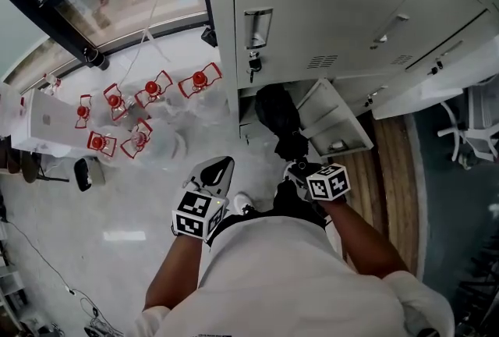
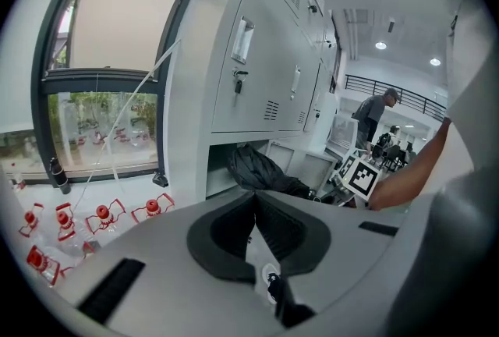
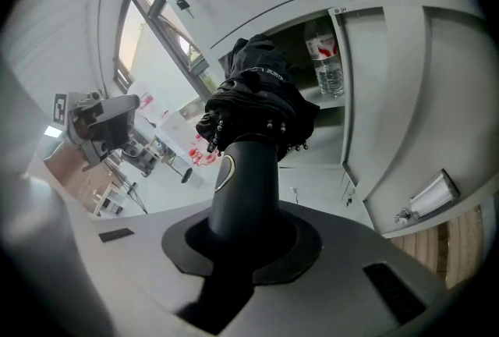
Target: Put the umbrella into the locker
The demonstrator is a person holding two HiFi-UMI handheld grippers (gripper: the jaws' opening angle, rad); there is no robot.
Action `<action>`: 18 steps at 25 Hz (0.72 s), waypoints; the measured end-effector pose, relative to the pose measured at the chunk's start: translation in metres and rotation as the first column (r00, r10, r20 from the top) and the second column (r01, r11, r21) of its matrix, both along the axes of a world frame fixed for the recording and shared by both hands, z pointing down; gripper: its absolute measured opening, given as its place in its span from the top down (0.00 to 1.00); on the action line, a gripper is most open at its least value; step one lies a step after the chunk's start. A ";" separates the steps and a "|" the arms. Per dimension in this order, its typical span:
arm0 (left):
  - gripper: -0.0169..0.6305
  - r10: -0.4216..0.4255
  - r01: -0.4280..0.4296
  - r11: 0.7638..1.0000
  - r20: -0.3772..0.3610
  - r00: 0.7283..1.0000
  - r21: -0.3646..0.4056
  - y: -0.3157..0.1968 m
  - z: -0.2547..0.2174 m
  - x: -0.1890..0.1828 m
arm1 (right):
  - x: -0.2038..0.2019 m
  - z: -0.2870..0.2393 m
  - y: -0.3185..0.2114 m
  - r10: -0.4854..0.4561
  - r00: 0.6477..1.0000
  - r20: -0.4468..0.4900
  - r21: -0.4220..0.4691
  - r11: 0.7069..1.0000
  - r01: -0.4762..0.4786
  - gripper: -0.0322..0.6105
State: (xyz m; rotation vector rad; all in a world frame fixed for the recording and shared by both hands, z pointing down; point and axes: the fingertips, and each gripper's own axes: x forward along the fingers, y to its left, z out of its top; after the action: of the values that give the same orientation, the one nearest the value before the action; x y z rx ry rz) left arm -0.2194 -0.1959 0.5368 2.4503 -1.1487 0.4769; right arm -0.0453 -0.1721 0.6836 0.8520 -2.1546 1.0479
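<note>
The folded black umbrella (image 1: 274, 111) points with its canopy into the open bottom locker (image 1: 261, 97). My right gripper (image 1: 295, 164) is shut on its handle. In the right gripper view the thick dark handle (image 3: 242, 187) rises from between the jaws of the right gripper (image 3: 242, 238), and the bundled canopy (image 3: 261, 101) sits at the locker's opening (image 3: 327, 105). The locker door (image 1: 337, 125) hangs open to the right. My left gripper (image 1: 218, 172) hovers to the left of the umbrella. In its own view the left gripper (image 2: 253, 211) is shut and holds nothing.
A water bottle (image 3: 329, 66) stands inside the locker. Several red-capped bottles (image 1: 148, 105) lie on the floor to the left by the window. A key (image 1: 253, 62) hangs in the door above. A person (image 2: 374, 113) stands far off.
</note>
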 end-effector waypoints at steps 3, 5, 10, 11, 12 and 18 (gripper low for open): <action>0.95 -0.016 0.016 1.000 0.002 1.000 -0.002 -0.003 0.002 -0.004 | -0.004 0.015 -0.024 0.051 0.999 0.003 -0.019 0.999 -0.051 0.81; 0.95 -0.025 0.025 1.000 0.002 1.000 -0.001 -0.004 0.002 -0.005 | -0.007 0.024 -0.039 0.077 0.997 -0.003 -0.035 0.996 -0.077 0.81; 0.95 -0.048 0.048 0.999 0.014 0.999 0.004 0.001 -0.001 -0.010 | -0.016 0.034 -0.076 0.116 0.992 -0.043 -0.030 0.993 -0.117 0.81; 0.95 -0.050 0.050 0.999 0.017 0.999 0.000 0.002 -0.002 -0.010 | -0.018 0.035 -0.083 0.125 0.991 -0.043 -0.027 0.992 -0.126 0.81; 0.95 -0.055 0.055 0.998 0.019 0.998 -0.003 0.003 -0.002 -0.011 | -0.020 0.036 -0.091 0.134 0.990 -0.043 -0.024 0.990 -0.135 0.81; 0.95 -0.112 0.112 0.994 0.035 0.993 0.000 0.005 -0.005 -0.023 | -0.029 0.049 -0.137 0.135 0.988 -0.079 -0.019 0.990 -0.137 0.80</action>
State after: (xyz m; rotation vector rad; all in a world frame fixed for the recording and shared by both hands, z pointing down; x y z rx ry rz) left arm -0.2424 -0.1905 0.5315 2.3691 -1.2916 0.4879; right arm -0.0746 -0.3093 0.7321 1.0233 -2.0391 1.0869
